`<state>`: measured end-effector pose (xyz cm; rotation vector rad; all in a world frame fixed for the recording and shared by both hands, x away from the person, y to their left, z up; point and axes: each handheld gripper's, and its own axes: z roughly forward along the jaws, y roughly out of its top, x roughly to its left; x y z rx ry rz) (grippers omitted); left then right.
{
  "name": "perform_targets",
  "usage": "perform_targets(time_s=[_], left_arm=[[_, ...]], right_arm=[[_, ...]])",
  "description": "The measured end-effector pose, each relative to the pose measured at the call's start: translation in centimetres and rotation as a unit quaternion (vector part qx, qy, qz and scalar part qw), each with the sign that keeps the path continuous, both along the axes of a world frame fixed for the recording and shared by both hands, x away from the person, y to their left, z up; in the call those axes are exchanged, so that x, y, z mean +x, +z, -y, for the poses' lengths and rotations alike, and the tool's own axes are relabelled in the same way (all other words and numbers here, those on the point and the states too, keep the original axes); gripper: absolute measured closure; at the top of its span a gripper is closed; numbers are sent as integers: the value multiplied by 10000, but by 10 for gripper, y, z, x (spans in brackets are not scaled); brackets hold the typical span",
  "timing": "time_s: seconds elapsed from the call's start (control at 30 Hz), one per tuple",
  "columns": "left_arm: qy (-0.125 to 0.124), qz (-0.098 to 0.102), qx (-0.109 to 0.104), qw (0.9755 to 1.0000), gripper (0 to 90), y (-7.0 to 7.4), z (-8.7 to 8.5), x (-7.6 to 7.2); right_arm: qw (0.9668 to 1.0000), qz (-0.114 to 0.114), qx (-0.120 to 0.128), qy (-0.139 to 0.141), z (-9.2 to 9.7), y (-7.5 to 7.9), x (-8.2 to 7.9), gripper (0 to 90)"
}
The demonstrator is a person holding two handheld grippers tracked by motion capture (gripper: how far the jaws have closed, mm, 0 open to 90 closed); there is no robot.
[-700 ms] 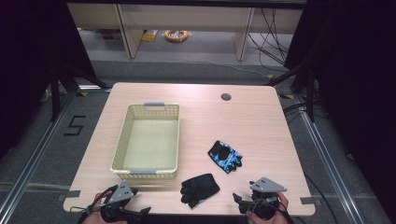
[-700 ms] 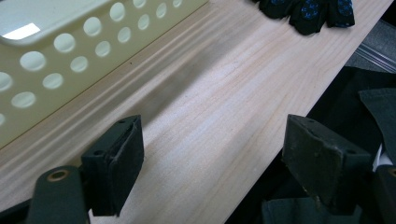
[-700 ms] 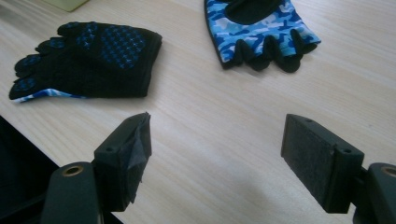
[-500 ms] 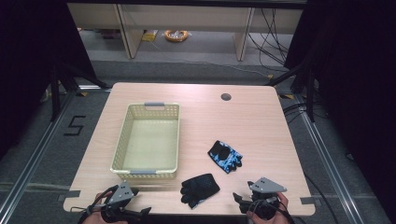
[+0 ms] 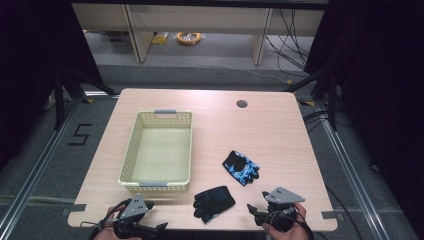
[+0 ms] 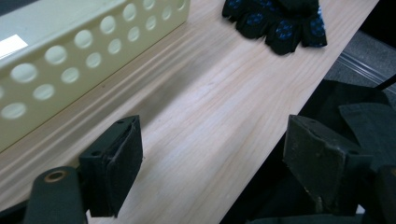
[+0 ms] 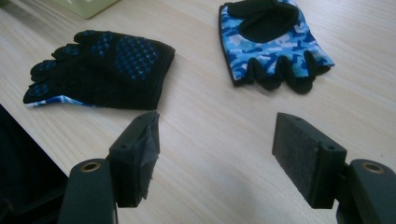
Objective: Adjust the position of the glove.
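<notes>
Your left gripper (image 5: 150, 216) and right gripper (image 5: 256, 210) sit at the near edge of the table (image 5: 280, 130), both with jaws wide and nothing between the pads. Two gloves lie between and ahead of them: one black glove (image 5: 214, 202), palm up, just beside the near edge, and one blue camouflage glove (image 5: 240, 167) farther in, apart from it. One cream basket (image 5: 131, 150) stands at your left, its near wall close to the left gripper. Bare tabletop lies open to the right of the basket and beyond the gloves; one round hole (image 5: 242, 104) marks the far side.
</notes>
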<state>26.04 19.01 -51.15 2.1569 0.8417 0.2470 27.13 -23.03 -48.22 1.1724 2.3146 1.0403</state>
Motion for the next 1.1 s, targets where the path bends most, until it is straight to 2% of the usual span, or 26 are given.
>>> perform_targets(time_s=[0.03, 0.07, 0.1, 0.17, 0.2, 0.23, 0.27, 0.37, 0.4, 0.5, 0.53, 0.57, 0.6, 0.67, 0.7, 0.77, 0.83, 0.87, 0.9, 0.93, 0.97, 1.0, 1.03, 1.07, 1.1], left_arm=[[-12, -63, -31, 10000, 191, 0, 3, -1], [-48, -27, -31, 10000, 190, 0, 5, -1], [-52, -89, -89, 9999, 189, 0, 9, -2], [-173, -36, -23, 9998, 189, 0, 16, -2], [-120, -68, -117, 9998, 189, -1, 20, -2], [-270, -20, -16, 9996, 190, 0, 24, -2], [-253, -63, -125, 9996, 190, -2, 30, -2], [-450, 85, -11, 9990, 190, -2, 41, 2], [-449, 65, -24, 9990, 190, -2, 45, 3], [-433, 79, -91, 9990, 210, -2, 56, 6], [-416, 69, -182, 9989, 224, -3, 60, 7], [-534, 201, -18, 9984, 237, -2, 65, 11], [-583, 222, -12, 9980, 270, -1, 70, 13], [-567, 229, -23, 9981, 296, -1, 77, 15], [-614, 254, 37, 9978, 310, 0, 79, 16], [-645, 250, -27, 9976, 344, 0, 86, 18], [-782, 295, 113, 9964, 356, 0, 92, 22], [-782, 231, 124, 9966, 372, 0, 95, 22], [-833, 259, 145, 9961, 377, 0, 96, 24], [-767, 222, 180, 9966, 382, -1, 98, 24], [-814, 213, 192, 9963, 395, -1, 99, 24], [-828, 223, 185, 9961, 407, -2, 101, 25], [-820, 259, 272, 9959, 411, -2, 101, 26], [-868, 238, 250, 9956, 435, -2, 102, 26], [-882, 253, 286, 9954, 449, -3, 103, 26]], right_arm=[[10000, -53, 1, 4, -1, 1, 1, 330], [10000, -41, 11, 55, -2, 2, 2, 330], [10000, 33, 12, 63, -3, 2, 4, 330], [9999, 7, 45, 114, -8, 4, 8, 336], [9999, 7, 45, 114, -8, 4, 8, 336], [9998, 40, 17, 169, -8, 6, 10, 338], [9996, 143, -14, 223, -10, 7, 13, 344], [9992, 162, -57, 354, -17, 11, 21, 360], [9988, 246, -53, 408, -19, 11, 25, 368], [9981, 264, -57, 558, -26, 13, 34, 397], [9974, 317, -93, 643, -28, 13, 37, 409], [9968, 337, -119, 718, -30, 13, 39, 421], [9956, 360, -161, 846, -36, 12, 44, 444], [9947, 301, -196, 959, -43, 11, 49, 464], [9942, 296, -214, 1011, -45, 10, 52, 479], [9932, 202, -197, 1130, -51, 8, 59, 511], [9928, 196, -202, 1164, -53, 7, 61, 517], [9921, 148, -198, 1234, -55, 5, 66, 527], [9918, 75, -192, 1259, -57, 4, 69, 533], [9915, 71, -216, 1279, -59, 3, 71, 534], [9921, 69, -189, 1234, -61, 1, 72, 534], [9911, 50, -275, 1303, -64, -1, 75, 534], [9906, -106, -315, 1325, -66, -2, 76, 534], [9914, -167, -280, 1271, -71, -6, 76, 535], [9901, -121, -366, 1349, -72, -8, 79, 535]])
